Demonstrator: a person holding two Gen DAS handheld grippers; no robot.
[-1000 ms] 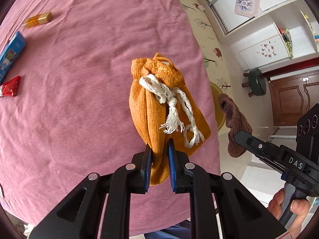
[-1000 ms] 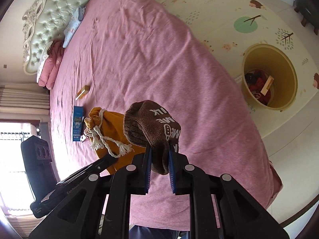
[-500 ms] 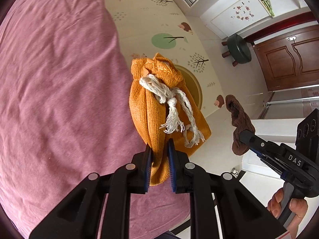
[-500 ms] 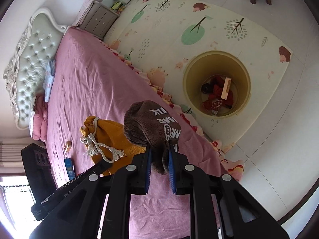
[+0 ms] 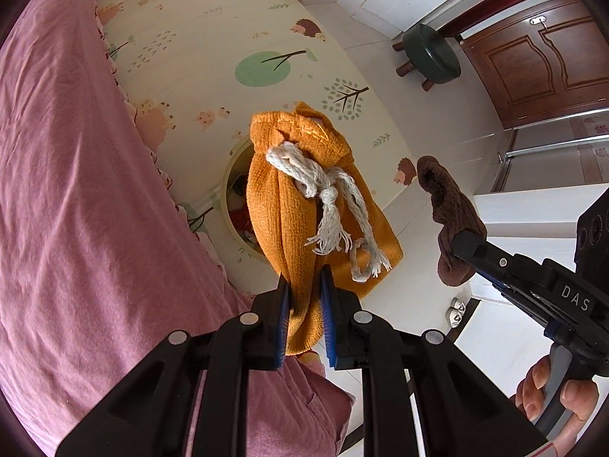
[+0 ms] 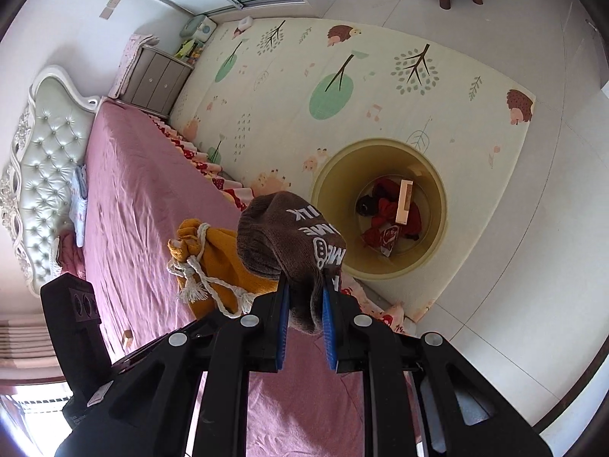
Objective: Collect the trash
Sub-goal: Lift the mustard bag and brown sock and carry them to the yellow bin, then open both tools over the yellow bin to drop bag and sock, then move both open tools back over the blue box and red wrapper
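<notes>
Left gripper [image 5: 304, 304]: its two blue pads are pinching the bottom of the orange drawstring bag [image 5: 293, 205]. The bag hangs in the air, up over the bin.
Orange drawstring bag: soft and knitted, tied at the top with a white rope [image 5: 327, 205] that has a knot and frayed ends. In the right wrist view it shows just to the left of the brown sock [image 6: 293, 243], over the edge of the bed.
Right gripper [image 6: 304, 304]: its blue pads are pinching the brown sock. The sock has white letters on it. It is up in the air, near the bin and just left of it in this view.
Right gripper in the left wrist view [image 5: 468, 243]: it sticks in from the right, with the sock [image 5: 449, 213] standing up from its tip. A hand [image 5: 559, 400] holds its handle.
Bin [image 6: 380, 152]: round and yellow. It stands on the play mat [image 6: 342, 87] beside the bed. Inside are red wrappers [image 6: 388, 224] and a small long box [image 6: 405, 202].
Bed [image 6: 144, 198]: it has a pink cover and sits to the left of the bin. A tufted headboard [image 6: 42, 160] is at its far end.
Stool [image 5: 430, 57]: dark green, well apart from the bin, by the brown door [image 5: 540, 61].
</notes>
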